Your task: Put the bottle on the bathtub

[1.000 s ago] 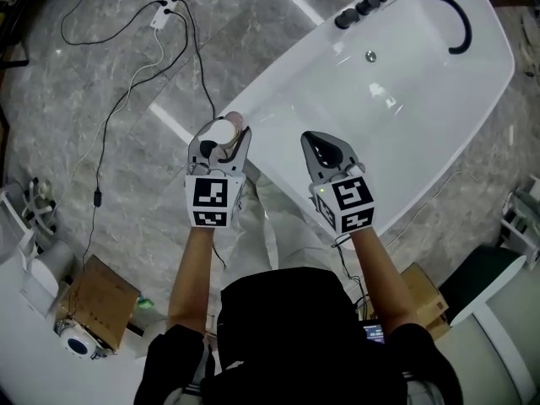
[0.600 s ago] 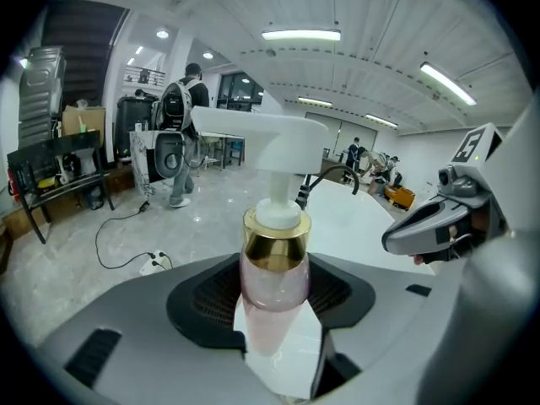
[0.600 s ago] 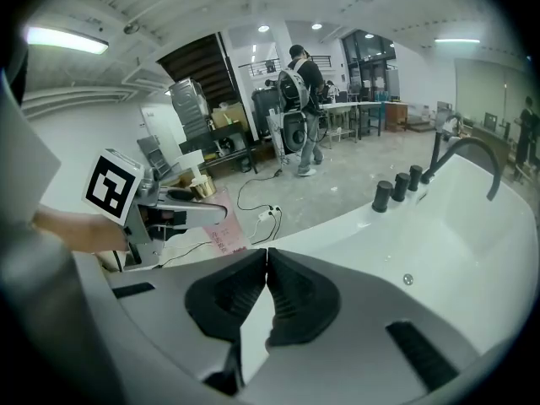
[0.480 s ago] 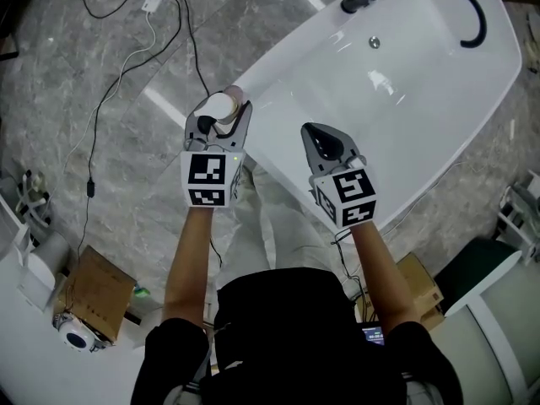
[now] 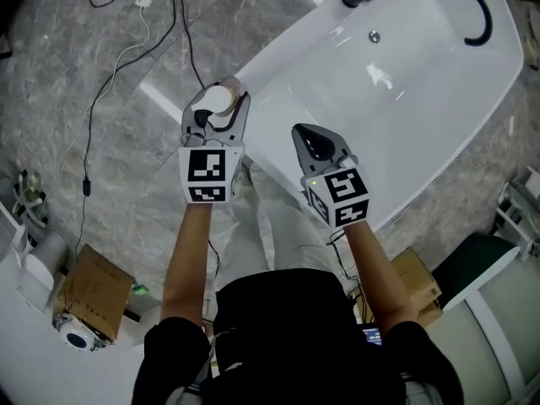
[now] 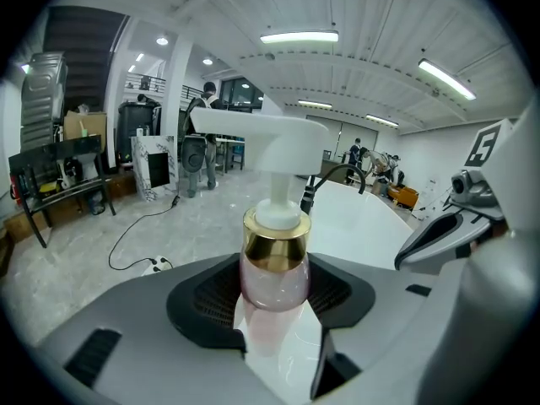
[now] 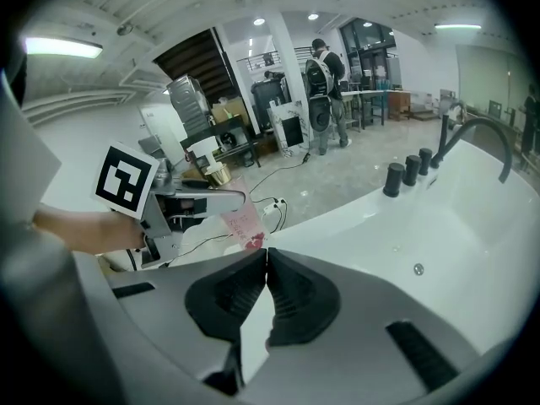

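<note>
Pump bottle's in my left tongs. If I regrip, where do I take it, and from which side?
The pink body of the bottle just under the gold collar, from the side, as the left tongs hold it. It stands upright, the pump head overhangs on top, and the base is left free for the bathtub rim.

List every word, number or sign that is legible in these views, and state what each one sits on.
"5": what the black pattern of the cube marker on the right gripper looks like in the left gripper view; probably a marker code, not a digit.
Reddish print on the label of the bottle: too small to read.
The cube marker on the left gripper: a black-and-white pattern, no words.
</note>
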The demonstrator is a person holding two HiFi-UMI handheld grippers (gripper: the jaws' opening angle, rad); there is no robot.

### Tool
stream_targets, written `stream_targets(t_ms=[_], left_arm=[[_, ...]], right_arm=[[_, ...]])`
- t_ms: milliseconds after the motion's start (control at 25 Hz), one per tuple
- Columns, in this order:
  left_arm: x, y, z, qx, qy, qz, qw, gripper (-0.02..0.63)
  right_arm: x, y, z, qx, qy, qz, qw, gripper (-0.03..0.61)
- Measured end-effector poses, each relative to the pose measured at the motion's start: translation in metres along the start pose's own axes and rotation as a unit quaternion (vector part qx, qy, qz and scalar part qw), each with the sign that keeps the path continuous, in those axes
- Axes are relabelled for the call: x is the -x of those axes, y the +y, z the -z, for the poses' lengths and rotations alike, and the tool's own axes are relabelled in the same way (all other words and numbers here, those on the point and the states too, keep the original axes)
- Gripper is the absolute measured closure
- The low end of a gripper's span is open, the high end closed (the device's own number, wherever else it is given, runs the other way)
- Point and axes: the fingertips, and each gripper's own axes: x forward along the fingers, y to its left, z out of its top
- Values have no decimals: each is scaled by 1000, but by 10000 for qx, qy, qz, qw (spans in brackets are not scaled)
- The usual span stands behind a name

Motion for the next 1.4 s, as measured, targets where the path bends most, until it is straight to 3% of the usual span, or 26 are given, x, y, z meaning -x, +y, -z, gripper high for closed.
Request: stream_targets(t_ms=[1040,1400], left_arm=[[-2,-17,5,-350,-85,-26,9993,383],[-6,-16,14,-216,218,41,9995,382]], right_arm=[[2,1,6,-150,-82,56,9998,555],[-1,2,4,-183,-90,60,9998,555]])
